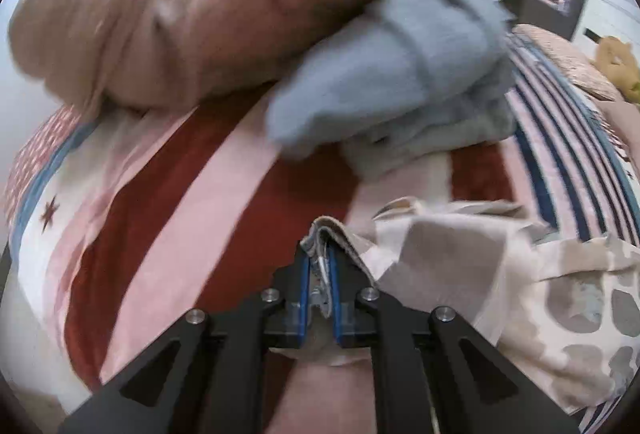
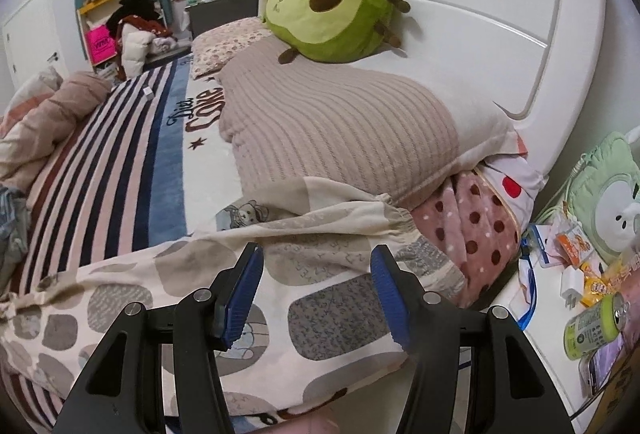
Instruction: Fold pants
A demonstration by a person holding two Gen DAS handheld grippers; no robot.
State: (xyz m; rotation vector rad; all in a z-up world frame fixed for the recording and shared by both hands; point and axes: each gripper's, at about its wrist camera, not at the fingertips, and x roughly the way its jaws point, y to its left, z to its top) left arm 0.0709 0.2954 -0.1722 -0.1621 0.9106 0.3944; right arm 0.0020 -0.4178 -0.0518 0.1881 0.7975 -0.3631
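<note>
Pinching a folded edge of the patterned pants, the left gripper has its blue pads pressed nearly together with the cloth bunched between them, the hem poking up past the fingertips. From that grip the cream fabric with grey blotches trails off to the right over the striped bedspread, whose broad red, pink and white bands run beneath. Beyond it lie a pale blue fleece garment and a rumpled pink quilt, both blurred. In the right wrist view the right gripper hovers with its jaws spread and nothing between its ribbed blue pads; directly below it the pants lie stretched across the bed, the gathered waistband near a pink polka-dot cloth. Behind sit a ribbed beige pillow, a green avocado plush and the white headboard. A cluttered nightstand stands at right.
</note>
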